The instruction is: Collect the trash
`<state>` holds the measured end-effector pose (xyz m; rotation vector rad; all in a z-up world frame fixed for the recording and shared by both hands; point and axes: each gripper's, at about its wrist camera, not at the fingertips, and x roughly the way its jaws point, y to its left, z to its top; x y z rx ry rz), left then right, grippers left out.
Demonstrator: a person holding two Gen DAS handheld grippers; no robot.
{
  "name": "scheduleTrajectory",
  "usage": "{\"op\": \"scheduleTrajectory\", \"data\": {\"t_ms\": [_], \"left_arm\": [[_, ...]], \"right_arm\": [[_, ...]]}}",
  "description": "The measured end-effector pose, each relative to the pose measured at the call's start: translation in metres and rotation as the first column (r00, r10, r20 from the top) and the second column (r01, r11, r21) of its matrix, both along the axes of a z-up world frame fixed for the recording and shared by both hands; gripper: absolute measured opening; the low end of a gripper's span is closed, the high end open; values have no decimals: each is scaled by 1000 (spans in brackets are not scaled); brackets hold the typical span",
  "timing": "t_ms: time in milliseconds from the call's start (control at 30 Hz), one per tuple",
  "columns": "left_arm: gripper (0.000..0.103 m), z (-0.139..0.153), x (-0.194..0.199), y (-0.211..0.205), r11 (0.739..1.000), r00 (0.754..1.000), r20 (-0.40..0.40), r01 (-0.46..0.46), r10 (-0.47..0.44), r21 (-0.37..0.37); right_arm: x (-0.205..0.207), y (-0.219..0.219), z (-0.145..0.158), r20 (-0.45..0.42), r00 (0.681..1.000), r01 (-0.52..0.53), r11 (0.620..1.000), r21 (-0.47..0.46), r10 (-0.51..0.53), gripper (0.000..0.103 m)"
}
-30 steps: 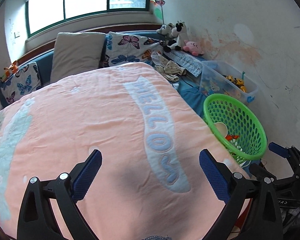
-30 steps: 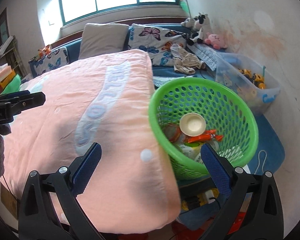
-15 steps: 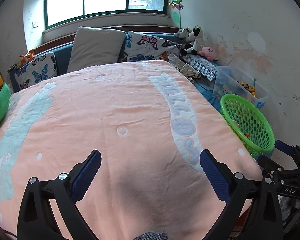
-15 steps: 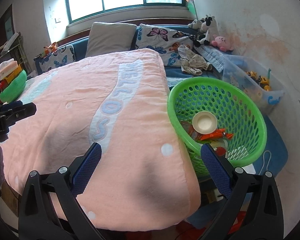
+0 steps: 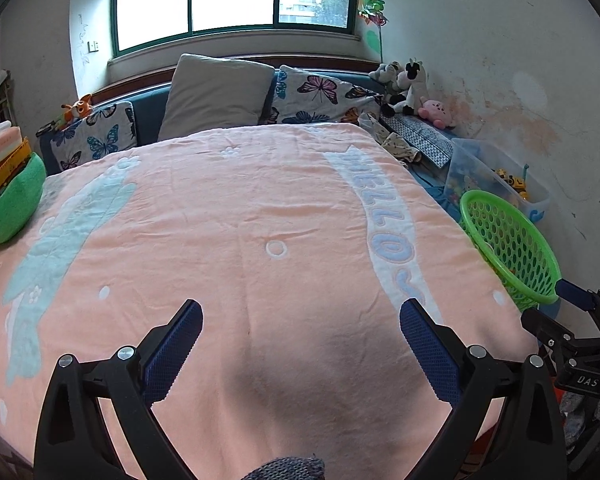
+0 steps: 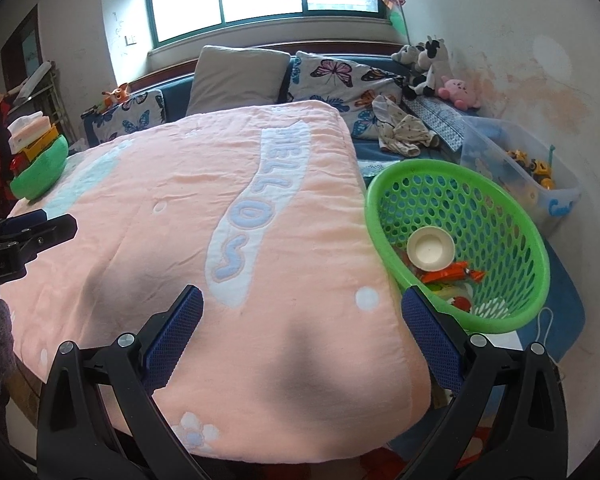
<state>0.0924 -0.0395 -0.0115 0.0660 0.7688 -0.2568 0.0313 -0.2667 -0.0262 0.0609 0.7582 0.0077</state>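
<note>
Gaping left gripper (image 5: 300,334), right gripper (image 6: 302,320), empty.

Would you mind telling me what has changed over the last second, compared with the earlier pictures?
Both grippers drew back and away from the green basket: the left gripper now sees more of the pink blanket, and the basket looks smaller to the right gripper. Nothing was gripped or released. Jaws stay open and empty; the cup and wrappers remain in the basket.

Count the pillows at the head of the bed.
3: a plain grey pillow in the middle, a butterfly pillow to its right, another butterfly pillow to its left. The blanket may hide more.
</note>
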Motion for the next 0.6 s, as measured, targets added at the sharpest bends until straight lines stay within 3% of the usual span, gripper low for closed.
{"op": "scheduleTrajectory", "data": {"t_ms": [600], "left_arm": [[96, -7, -9, 10, 999, 999, -14, -39, 39, -1]], "right_arm": [[-3, 9, -1, 4, 1000, -13, 1000, -5, 13, 99]]}}
